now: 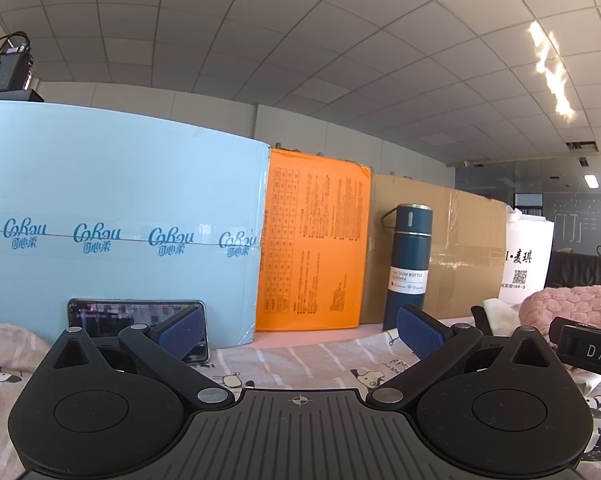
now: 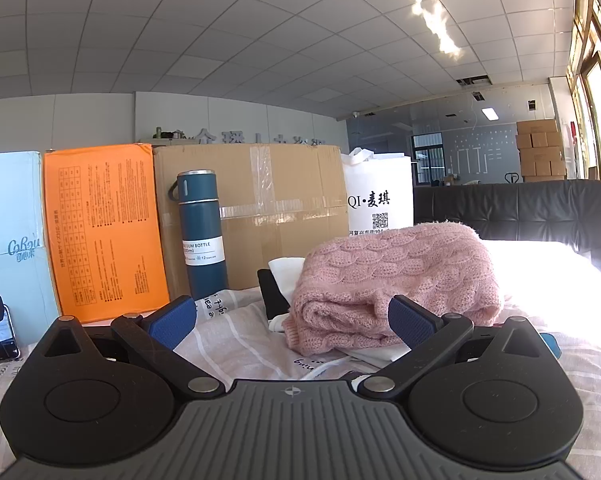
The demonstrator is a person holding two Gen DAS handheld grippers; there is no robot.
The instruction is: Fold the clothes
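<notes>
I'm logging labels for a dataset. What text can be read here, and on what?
"CoRou" with "可心柔": light blue box.
"VACUUM BOTTLE", "500ml": blue flask.
"QI·麦琪" above a QR code: white bag.
"DAS": right gripper's black body.
Orange box: print too small to read.

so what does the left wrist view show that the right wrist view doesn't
Only the left wrist view shows the phone screen-on against the blue box, and the black device on top of that box. Only the right shows the whole folded pink sweater, the black sofa and stacked cartons. Both share the vacuum bottle, orange box and open tools.
</notes>
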